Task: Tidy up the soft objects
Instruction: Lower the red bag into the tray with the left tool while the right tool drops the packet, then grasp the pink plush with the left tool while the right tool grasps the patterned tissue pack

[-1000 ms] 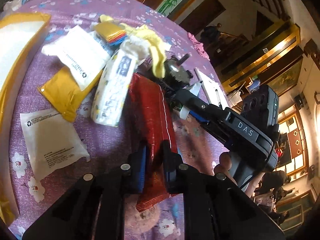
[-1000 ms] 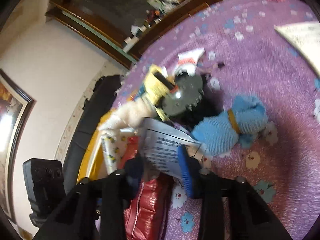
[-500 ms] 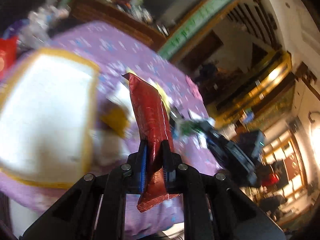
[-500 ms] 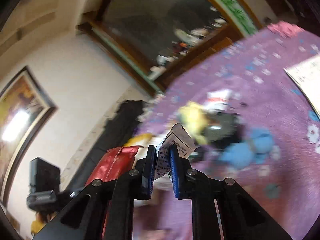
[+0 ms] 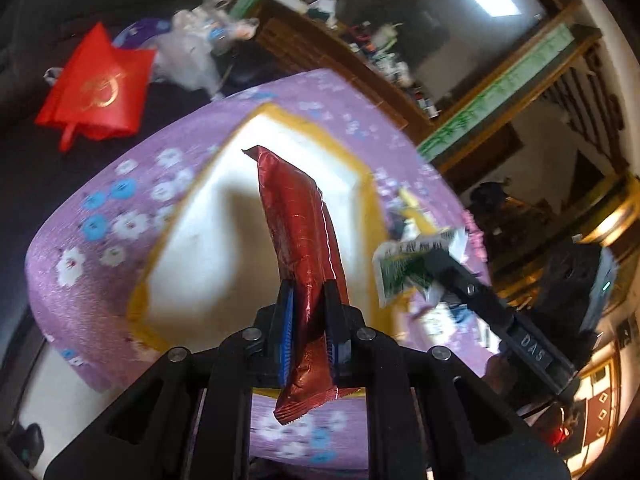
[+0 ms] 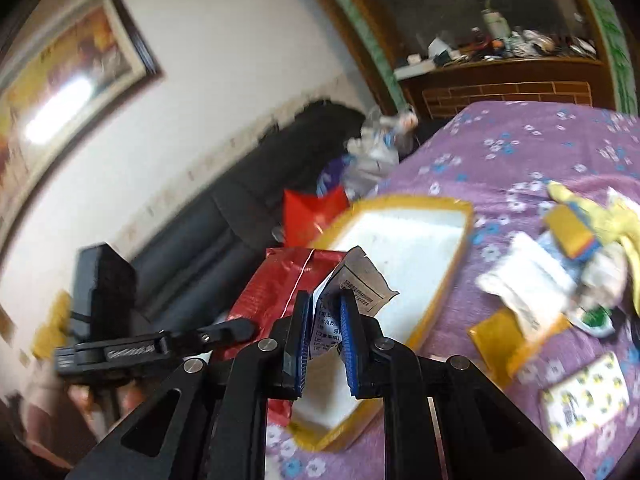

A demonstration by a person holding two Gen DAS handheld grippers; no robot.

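- Red foil packet (image 5: 304, 240), in the left wrist view, is standing up between the blue pads of the left gripper (image 5: 308, 304), whose jaws are closed tight on its lower half; its bottom seam is dangling below them. It is hanging above the near part of the yellow-rimmed white tray (image 5: 360, 168) on the purple flowered cloth (image 5: 100, 216). To the right, the right gripper (image 5: 436, 270) is carrying a white printed sachet (image 5: 408, 264).
- I reckon the packet wants lowering flat into the far left of the tray before the jaws part, so the sachet has room.
- In the right wrist view, the right gripper (image 6: 323, 322) is pinching the sachet (image 6: 352, 280) nearly closed, above the tray's near end (image 6: 460, 216), just beside the red packet (image 6: 280, 288).
- More soft things, a yellow pouch (image 6: 516, 340) among them, are lying on the cloth to the right.
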